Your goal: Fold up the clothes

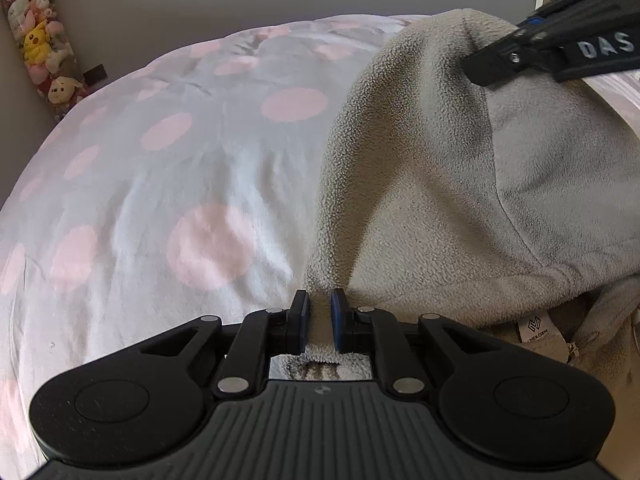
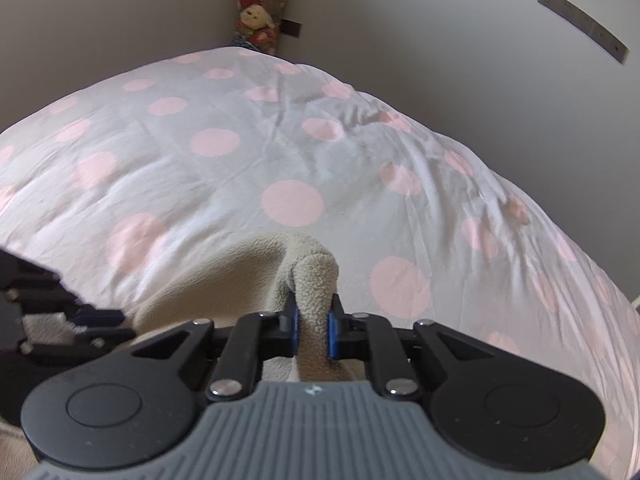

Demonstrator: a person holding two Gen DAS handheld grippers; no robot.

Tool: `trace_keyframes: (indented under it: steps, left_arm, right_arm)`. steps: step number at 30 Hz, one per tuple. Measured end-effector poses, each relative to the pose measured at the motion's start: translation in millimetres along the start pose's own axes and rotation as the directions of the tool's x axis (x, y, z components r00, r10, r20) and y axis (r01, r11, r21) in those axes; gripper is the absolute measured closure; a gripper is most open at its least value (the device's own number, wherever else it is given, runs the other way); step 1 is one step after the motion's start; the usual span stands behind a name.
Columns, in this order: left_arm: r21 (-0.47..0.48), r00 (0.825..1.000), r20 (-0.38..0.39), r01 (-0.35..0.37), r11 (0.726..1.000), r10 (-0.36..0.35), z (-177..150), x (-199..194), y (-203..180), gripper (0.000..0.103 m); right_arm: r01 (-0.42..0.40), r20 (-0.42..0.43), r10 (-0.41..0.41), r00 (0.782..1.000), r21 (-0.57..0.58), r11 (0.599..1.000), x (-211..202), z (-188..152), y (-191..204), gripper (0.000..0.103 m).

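A beige fleece garment lies on the right part of the bed, lifted into a ridge. A neck label shows near its lower right. My left gripper is shut on the garment's near edge. The right gripper shows at the top right of the left wrist view, pinching the far part of the fleece and holding it up. In the right wrist view the right gripper is shut on a bunched fold of the fleece. The left gripper shows at that view's left edge.
The bed is covered by a white sheet with pink dots, also seen in the right wrist view. A column of plush toys stands in the room corner by the grey walls. A grey strip is on the right wall.
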State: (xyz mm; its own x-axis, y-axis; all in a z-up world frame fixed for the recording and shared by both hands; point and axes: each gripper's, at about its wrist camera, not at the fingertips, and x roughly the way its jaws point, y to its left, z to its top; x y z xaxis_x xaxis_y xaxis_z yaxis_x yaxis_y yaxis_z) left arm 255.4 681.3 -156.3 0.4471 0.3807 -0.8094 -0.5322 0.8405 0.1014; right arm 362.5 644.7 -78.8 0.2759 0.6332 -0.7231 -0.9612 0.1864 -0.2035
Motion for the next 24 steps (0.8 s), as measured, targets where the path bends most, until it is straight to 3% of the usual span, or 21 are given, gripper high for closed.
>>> trace_keyframes:
  steps: [5,9,14,20,24]
  left_arm:
    - [-0.052,0.998,0.056,-0.001,0.999,0.004,-4.6,-19.3,10.2,0.091]
    - [-0.099,0.991,0.119,0.077,0.992,-0.065,-22.7,-63.4,30.9,0.085]
    - [-0.108,0.991,0.107,0.095,0.99,-0.083,-58.1,-117.5,52.6,0.081]
    - [-0.133,0.993,0.076,0.1,0.986,-0.091,-100.0,-156.5,55.3,0.076]
    - [-0.175,0.99,0.063,0.134,0.975,-0.125,-121.7,-168.1,47.2,0.076]
  right_arm:
    - [-0.054,0.114,0.061,0.992,-0.064,0.996,-59.7,-17.2,16.2,0.089]
    - [-0.065,0.2,0.091,0.976,-0.132,0.989,-108.9,-45.6,33.8,0.089]
    - [-0.062,0.268,0.123,0.955,-0.223,0.973,-157.1,-100.5,67.4,0.089]
    - [-0.043,0.263,0.149,0.953,-0.372,0.927,-178.8,-171.3,125.8,0.089]
    - [-0.047,0.231,0.148,0.961,-0.393,0.918,-176.0,-205.5,150.4,0.089]
